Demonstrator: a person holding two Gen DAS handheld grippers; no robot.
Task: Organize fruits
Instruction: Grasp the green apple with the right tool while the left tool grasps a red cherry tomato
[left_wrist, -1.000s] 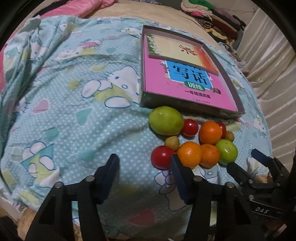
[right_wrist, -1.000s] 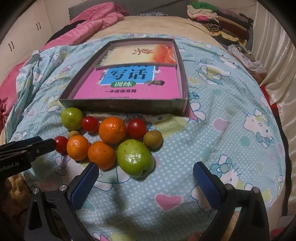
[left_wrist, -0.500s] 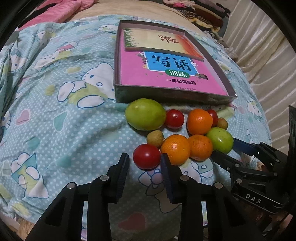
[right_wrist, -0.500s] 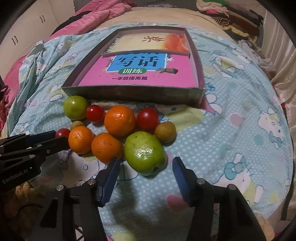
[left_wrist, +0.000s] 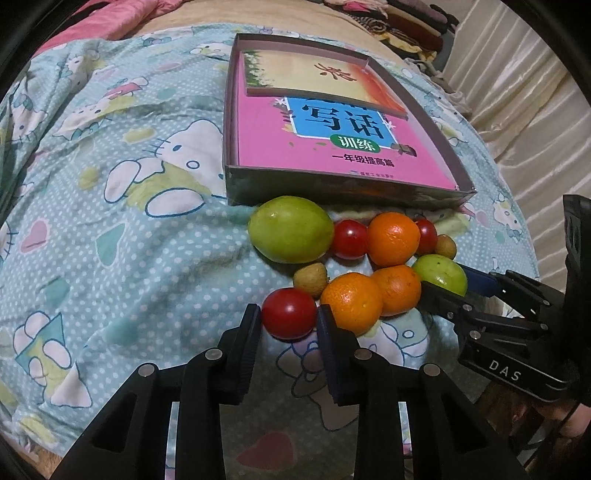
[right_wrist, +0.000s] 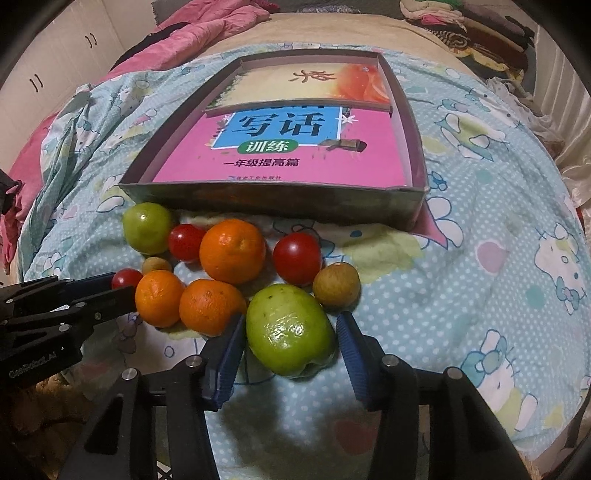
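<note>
A cluster of fruit lies on the bedspread in front of a shallow cardboard box (left_wrist: 332, 186) that holds a pink book. My left gripper (left_wrist: 288, 310) is shut on the nearest red tomato (left_wrist: 290, 314), a pad against each side. In the right wrist view my right gripper (right_wrist: 290, 321) straddles the big green fruit (right_wrist: 290, 328). Its jaws are closing, and a thin gap shows at the right pad. Three oranges (right_wrist: 232, 251), more red tomatoes (right_wrist: 297, 258), another green fruit (right_wrist: 147, 227) and small brown fruits (right_wrist: 336, 284) sit around them.
The box (right_wrist: 273, 201) stands just behind the fruit, its front wall close to the back row. A pink quilt (right_wrist: 207, 22) lies at the far left, folded clothes (right_wrist: 461, 22) at the far right. Pale curtains (left_wrist: 535, 110) hang along the right side.
Both grippers have narrowed a lot and come closer to the fruit. The left now clasps the red tomato; the right has drawn in around the big green fruit.
</note>
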